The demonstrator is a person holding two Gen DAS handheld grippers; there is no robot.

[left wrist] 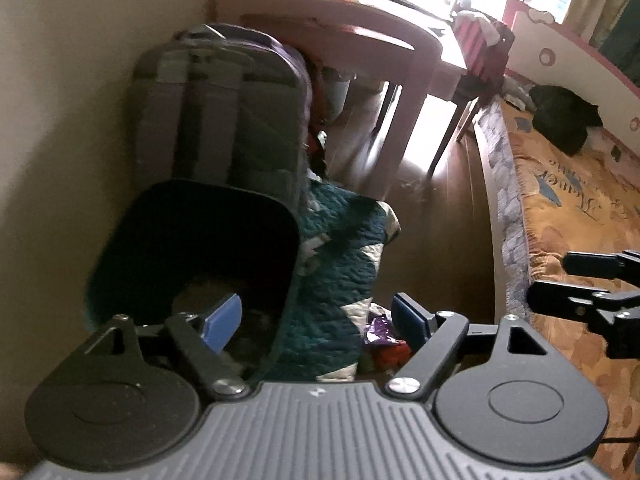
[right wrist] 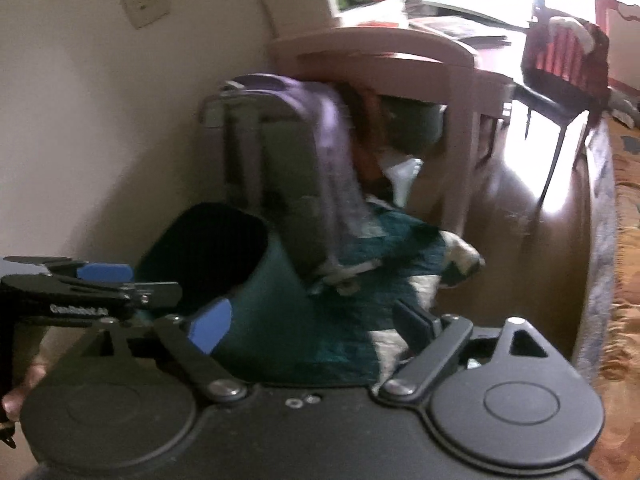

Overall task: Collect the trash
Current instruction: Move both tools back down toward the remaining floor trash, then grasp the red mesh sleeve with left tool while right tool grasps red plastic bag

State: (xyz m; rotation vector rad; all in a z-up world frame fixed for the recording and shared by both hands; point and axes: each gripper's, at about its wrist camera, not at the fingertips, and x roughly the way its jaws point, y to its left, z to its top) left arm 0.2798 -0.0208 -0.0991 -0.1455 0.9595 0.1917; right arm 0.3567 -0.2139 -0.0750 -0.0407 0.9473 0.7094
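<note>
Right gripper (right wrist: 310,324) spread wide, empty, above teal quilt (right wrist: 340,320); dark bin (right wrist: 216,248) near left, left gripper (right wrist: 100,276) beside it, suitcase (right wrist: 280,168) behind.

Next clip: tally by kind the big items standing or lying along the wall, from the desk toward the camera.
Desk: 1
Suitcase: 1
Trash bin: 1
Teal quilt: 1
Total: 4

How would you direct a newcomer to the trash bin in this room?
Find the pale wall left of the pink desk. Before the grey-purple backpack leaning there stands the dark teal, open-topped plastic bin, the only hollow container beside the quilted teal blanket.
</note>
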